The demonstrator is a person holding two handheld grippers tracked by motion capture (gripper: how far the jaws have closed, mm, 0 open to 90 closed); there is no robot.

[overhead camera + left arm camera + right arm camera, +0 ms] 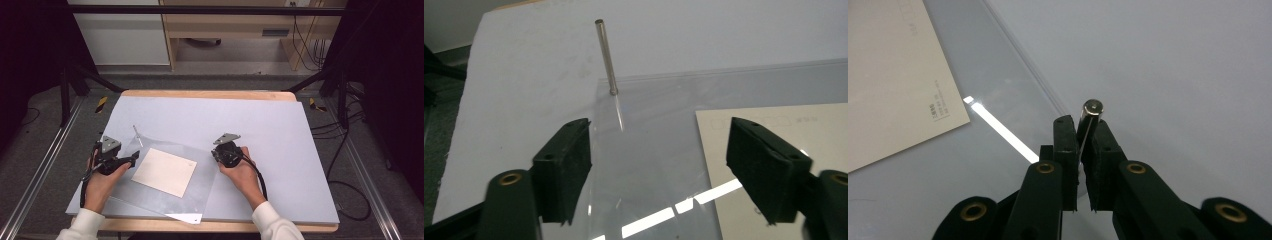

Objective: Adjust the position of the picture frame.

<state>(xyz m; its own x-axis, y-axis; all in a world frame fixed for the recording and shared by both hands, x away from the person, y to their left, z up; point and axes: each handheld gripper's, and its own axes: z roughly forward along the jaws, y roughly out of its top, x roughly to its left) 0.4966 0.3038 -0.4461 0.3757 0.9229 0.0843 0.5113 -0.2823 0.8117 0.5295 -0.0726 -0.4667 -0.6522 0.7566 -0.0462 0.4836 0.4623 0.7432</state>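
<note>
High view: the clear sleeve [200, 170] lies flat on the bench [280, 130] with a cream card [164, 171] in its left half. The left gripper [131, 160] sits at the sleeve's 9 o'clock edge and points toward 3 o'clock. The right gripper [215, 152] sits at the sleeve's 2 o'clock side. A thin rod [137, 135] lies at the sleeve's 11 o'clock corner, its long axis running from 11 to 5 o'clock. The left hand is clearly the nearer one to it. The bench beyond 12 o'clock is open room, while the near edge lies just past the sleeve's 6 o'clock corner.

Left gripper view: the left gripper [659, 130] has its fingers spread wide, and nothing is between them except the sleeve [659, 165] lying below. The rod [606, 55] lies ahead at 11 o'clock, well clear of the left finger. It points almost straight away, and its near end meets the sleeve's corner. The card [784, 150] lies under the right finger at 3 o'clock. As I judge it, the coming move means going forward and slightly left, with the fingers closing across the rod's axis.

Right gripper view: the right gripper [1080, 125] has its fingers pressed together on a short pin [1092, 108]. The pin's round end stands out past the tips at 12 o'clock. The sleeve's edge [1023, 60] runs from 11 o'clock down to the fingertips; I cannot tell whether the edge is pinched as well. The card [893, 75] lies at 10 o'clock, and the bare bench [1173, 60] opens out toward 2 o'clock.
</note>
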